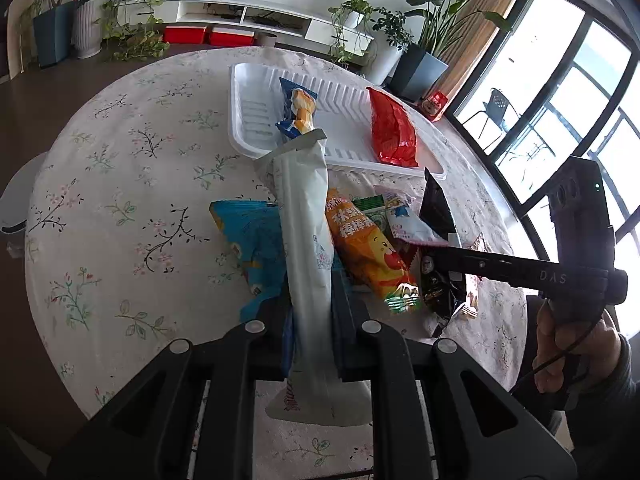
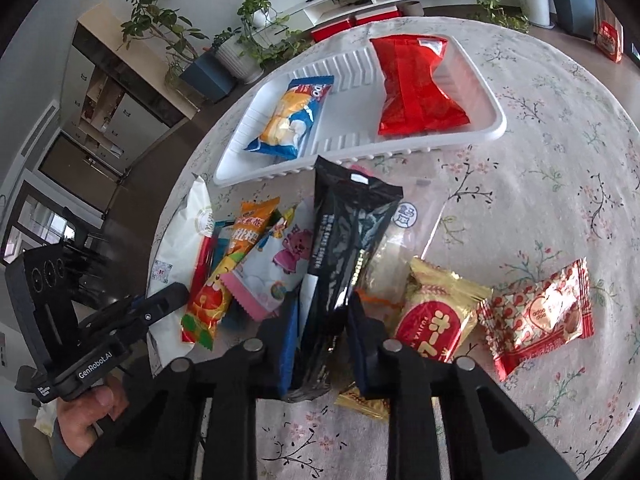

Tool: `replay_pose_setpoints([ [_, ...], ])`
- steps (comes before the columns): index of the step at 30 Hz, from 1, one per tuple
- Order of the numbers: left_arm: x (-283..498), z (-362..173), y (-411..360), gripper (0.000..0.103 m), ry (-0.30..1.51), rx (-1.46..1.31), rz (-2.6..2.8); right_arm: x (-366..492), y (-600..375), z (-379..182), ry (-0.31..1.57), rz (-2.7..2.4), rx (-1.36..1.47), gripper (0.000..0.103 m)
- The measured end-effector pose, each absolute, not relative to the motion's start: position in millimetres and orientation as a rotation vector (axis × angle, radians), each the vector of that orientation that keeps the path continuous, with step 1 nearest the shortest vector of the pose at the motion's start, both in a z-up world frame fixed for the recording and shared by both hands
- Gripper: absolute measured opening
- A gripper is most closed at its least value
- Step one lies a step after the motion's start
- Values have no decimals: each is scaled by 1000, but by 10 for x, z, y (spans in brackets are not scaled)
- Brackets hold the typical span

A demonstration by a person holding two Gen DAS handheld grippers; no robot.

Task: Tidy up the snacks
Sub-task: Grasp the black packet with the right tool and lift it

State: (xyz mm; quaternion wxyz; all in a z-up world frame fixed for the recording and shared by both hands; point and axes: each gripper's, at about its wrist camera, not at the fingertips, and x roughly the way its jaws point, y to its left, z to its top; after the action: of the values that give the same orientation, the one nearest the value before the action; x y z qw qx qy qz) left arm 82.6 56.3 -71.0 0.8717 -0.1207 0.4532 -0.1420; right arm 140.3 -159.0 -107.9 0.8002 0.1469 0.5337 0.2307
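On the left side of the round tabletop, covered in a flowered cloth, the left gripper has its fingers closed on a long white packet, which rises tilted from between them with its far end reaching the near rim of the white tray. Just left of that packet a blue-and-yellow packet lies flat on the cloth. In the tray, at the far side of the tabletop, a blue packet with yellow cakes lies in the left part and a red packet in the right part, the two well apart.

Near the tray, the loose pile runs on: an orange packet beside the white one, then a white-and-pink packet with a cartoon figure partly over it. In the middle, the right gripper has its fingers closed on a long black packet, which points toward the tray; its far end stands just short of the tray's near rim. To its right a clear packet lies partly under it, then a gold packet with a red oval, and farthest right a red-and-white patterned packet alone on the cloth. A hand holds the left gripper's handle at the near left edge of the right wrist view.
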Motion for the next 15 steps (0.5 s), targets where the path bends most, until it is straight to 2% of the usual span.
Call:
replay_pose_setpoints([
  [15, 671, -508, 644, 13, 881, -319, -328, 1267, -1789, -896, 1095, 566, 484, 22],
])
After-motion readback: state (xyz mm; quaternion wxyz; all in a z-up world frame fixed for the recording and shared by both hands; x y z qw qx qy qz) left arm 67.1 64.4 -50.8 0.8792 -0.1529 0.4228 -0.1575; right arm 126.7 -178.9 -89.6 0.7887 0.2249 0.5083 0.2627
